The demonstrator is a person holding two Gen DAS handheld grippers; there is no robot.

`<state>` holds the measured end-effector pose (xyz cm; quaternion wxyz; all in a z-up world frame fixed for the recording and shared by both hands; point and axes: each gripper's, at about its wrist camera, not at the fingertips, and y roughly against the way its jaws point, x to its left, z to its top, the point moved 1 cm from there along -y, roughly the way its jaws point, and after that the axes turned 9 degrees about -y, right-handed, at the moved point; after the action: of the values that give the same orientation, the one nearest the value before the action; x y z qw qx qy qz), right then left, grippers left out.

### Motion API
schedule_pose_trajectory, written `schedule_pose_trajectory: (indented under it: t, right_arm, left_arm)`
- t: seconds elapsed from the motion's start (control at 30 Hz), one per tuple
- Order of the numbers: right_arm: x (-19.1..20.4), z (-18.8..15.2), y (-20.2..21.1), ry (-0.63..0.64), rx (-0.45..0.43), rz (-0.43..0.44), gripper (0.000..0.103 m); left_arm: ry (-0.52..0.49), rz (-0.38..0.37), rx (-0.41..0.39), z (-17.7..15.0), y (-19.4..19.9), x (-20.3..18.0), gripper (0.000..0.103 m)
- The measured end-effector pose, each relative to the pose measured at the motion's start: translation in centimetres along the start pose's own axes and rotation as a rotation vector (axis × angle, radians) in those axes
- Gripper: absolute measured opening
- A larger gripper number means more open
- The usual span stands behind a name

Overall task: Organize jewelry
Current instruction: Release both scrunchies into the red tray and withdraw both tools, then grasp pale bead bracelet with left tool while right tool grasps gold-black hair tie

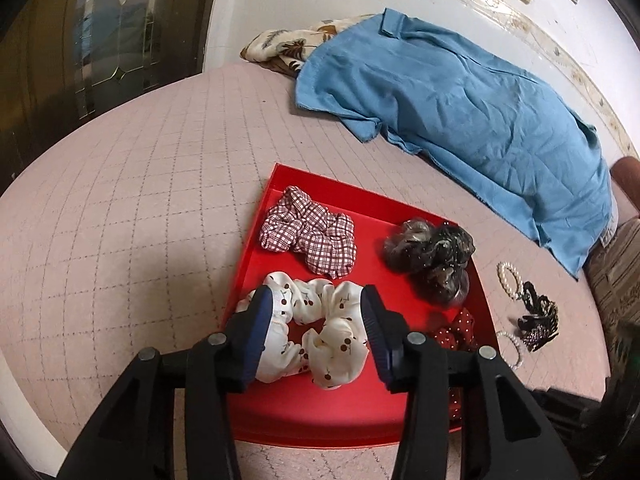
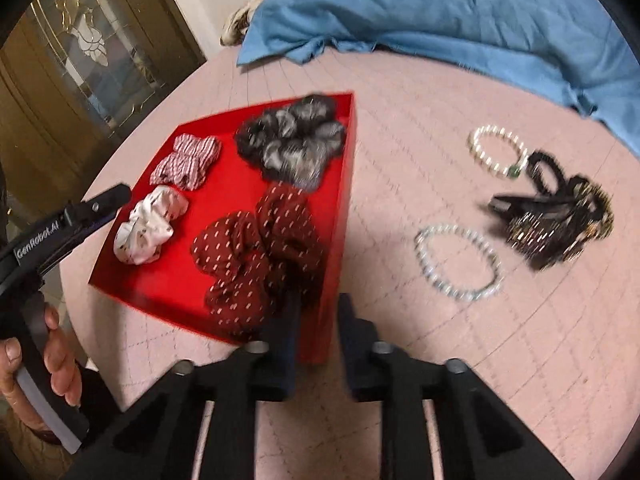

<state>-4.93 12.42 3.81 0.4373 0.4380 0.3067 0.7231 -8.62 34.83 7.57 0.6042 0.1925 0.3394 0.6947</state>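
Observation:
A red tray on the pink bed holds a white cherry scrunchie, a red plaid scrunchie, a grey-black scrunchie and a dark red dotted scrunchie. My left gripper is open, its fingers on either side of the white scrunchie. My right gripper is open and empty above the tray's right edge. Two pearl bracelets and a black hair clip lie right of the tray.
A blue cloth covers the far side of the bed, over a floral fabric. A glass-panelled door stands at the left. The person's hand holds the left gripper's handle.

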Motion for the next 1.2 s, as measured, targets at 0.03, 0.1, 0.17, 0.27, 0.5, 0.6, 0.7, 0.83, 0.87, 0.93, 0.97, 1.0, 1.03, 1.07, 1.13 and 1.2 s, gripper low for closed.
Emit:
schedule_pose_trajectory:
  t: [0.03,0.1,0.17,0.27,0.5,0.6,0.7,0.83,0.87,0.93,0.97,1.0,1.03,1.07,1.13,1.2]
  right_arm:
    - [0.2,-0.2,0.1,0.011,-0.006,-0.011,0.017]
    - [0.6,-0.6,0.2,0.021,-0.001,-0.007,0.017]
    - [1.0,-1.0,0.3,0.027,0.007,0.006,0.016]
    - [1.5,-1.8,0.6,0.039,0.008,0.020,0.016]
    - [0.2,-3.1,3.2,0.035,-0.030,0.069,0.032]
    - [-2.5,-4.0,5.3,0.014,-0.069,0.064,0.043]
    - [-6.5,-4.7,7.0,-0.046,-0.095,0.030,0.043]
    - [-12.9,-4.6,8.2,-0.185,-0.119,-0.027,0.043]
    - [-14.3,-4.5,8.5,-0.220,-0.128,-0.029,0.043]
    - [-16.7,-4.2,9.1,-0.276,-0.147,-0.030,0.043]
    - [-17.3,-4.2,9.3,-0.290,-0.153,-0.031,0.043]
    - [-18.3,-4.0,9.5,-0.309,-0.161,-0.030,0.044]
    - [-18.9,-3.9,9.6,-0.318,-0.165,-0.029,0.044]
    - [-19.5,-3.6,9.6,-0.325,-0.169,-0.028,0.044]
    - [-20.4,-3.0,9.5,-0.333,-0.176,-0.030,0.044]
    - [-20.8,-2.5,9.3,-0.340,-0.183,-0.029,0.044]
  left_arm:
    - [0.002,0.000,-0.001,0.0,0.0,0.0,0.044]
    - [0.005,0.000,-0.006,0.0,0.0,0.0,0.044]
    - [0.002,0.001,-0.009,0.1,0.1,-0.1,0.044]
    - [-0.007,0.006,-0.019,0.1,0.2,-0.3,0.044]
    - [-0.040,-0.002,-0.039,0.5,2.1,-2.7,0.045]
    - [-0.085,-0.067,-0.047,0.7,3.5,-5.4,0.054]
    - [-0.134,-0.121,-0.046,0.5,4.2,-8.7,0.061]
    - [-0.238,-0.200,0.006,-0.1,3.3,-14.6,0.061]
    - [-0.262,-0.207,0.020,-0.4,3.0,-15.7,0.061]
    - [-0.322,-0.223,0.048,-0.9,1.9,-18.5,0.061]
    - [-0.345,-0.225,0.064,-1.2,1.4,-19.4,0.061]
    - [-0.368,-0.226,0.084,-1.4,0.6,-20.4,0.061]
    - [-0.389,-0.228,0.110,-1.9,-0.4,-21.3,0.061]
    - [-0.398,-0.231,0.136,-2.2,-1.4,-21.9,0.061]
    - [-0.400,-0.236,0.198,-2.9,-3.5,-22.9,0.061]
    - [-0.398,-0.234,0.236,-3.2,-5.1,-23.5,0.061]
